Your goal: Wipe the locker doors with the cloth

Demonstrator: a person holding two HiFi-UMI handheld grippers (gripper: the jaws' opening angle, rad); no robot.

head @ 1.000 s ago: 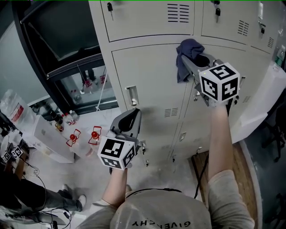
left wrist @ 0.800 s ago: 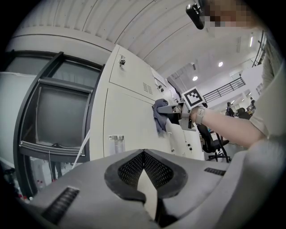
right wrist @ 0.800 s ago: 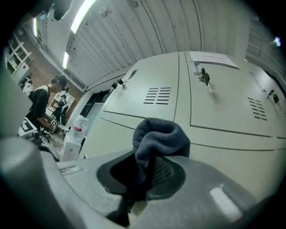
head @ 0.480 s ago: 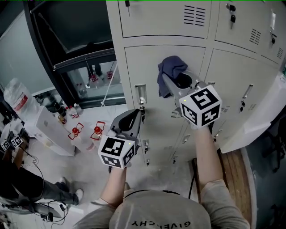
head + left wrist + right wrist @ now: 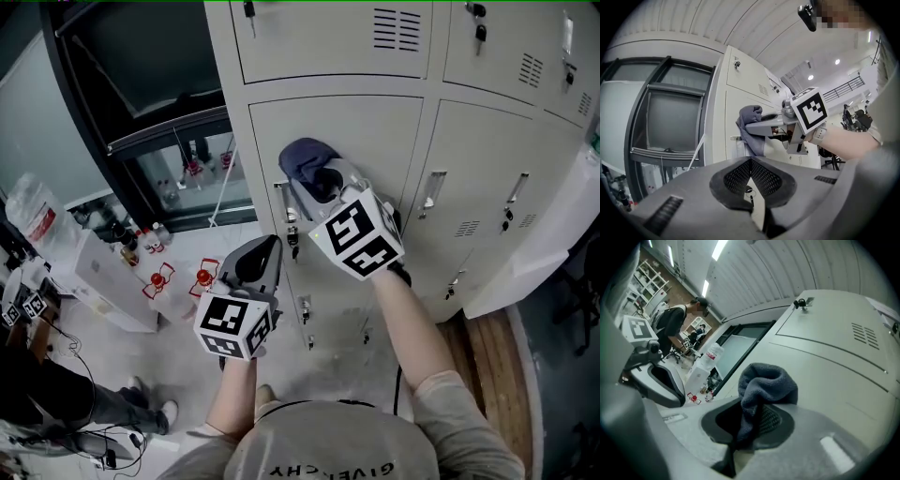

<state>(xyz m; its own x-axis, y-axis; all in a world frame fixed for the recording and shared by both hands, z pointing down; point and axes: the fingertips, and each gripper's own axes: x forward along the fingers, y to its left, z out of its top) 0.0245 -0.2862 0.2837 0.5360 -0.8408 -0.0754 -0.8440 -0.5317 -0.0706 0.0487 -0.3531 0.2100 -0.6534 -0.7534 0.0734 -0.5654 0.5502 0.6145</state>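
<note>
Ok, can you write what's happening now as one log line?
right gripper: shut on dark blue fleece cloth | cloth: at pale grey metal locker door | left gripper: shut, empty

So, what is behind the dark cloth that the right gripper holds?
Behind the cloth, shut in the right gripper, is the pale locker door, just above its handle. The patch of door that the cloth covers cannot be seen.
</note>
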